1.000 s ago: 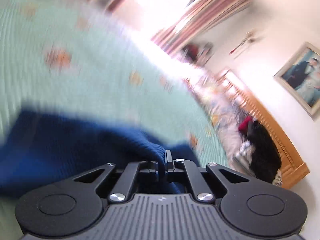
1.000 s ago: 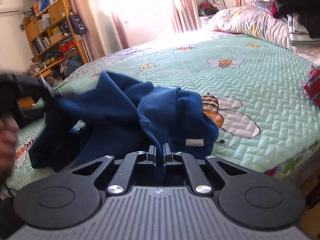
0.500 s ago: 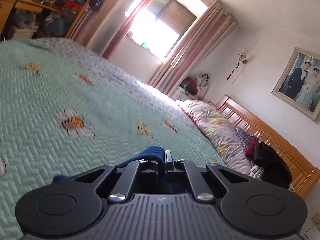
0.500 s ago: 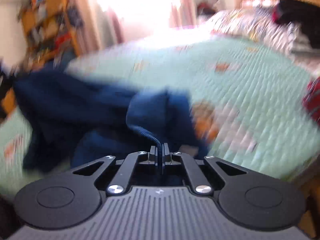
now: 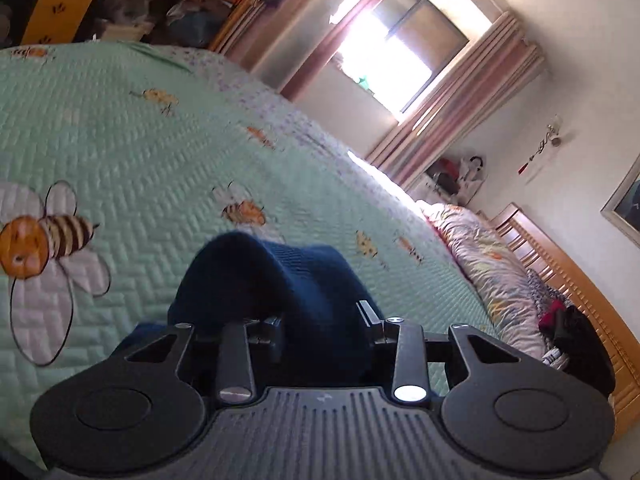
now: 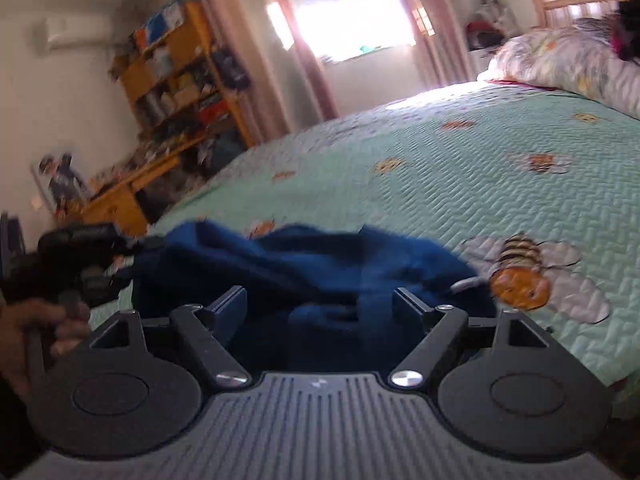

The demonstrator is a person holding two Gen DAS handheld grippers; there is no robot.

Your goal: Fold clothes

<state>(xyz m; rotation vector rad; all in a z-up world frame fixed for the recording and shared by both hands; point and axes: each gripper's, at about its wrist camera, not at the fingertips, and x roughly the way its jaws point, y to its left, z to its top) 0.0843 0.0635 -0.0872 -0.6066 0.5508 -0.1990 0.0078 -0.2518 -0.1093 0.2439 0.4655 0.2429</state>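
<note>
Both claws apart: left gripper (image 5: 322, 320) straddles navy sweater (image 5: 276, 280) fold, right gripper (image 6: 320, 300) spread over it on green bee quilt (image 6: 460, 168).

Navy garment (image 6: 320, 264) bunched before right claw (image 6: 320, 300); quilt (image 6: 460, 184) beyond bare.

Navy garment (image 5: 280, 280) between parted left gripper (image 5: 320, 320) fingers, over quilt (image 5: 160, 152).

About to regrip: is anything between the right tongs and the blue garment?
Nothing visible. The blue garment lies on the green quilt directly ahead of the open right tongs, bunched between their fingers.
</note>
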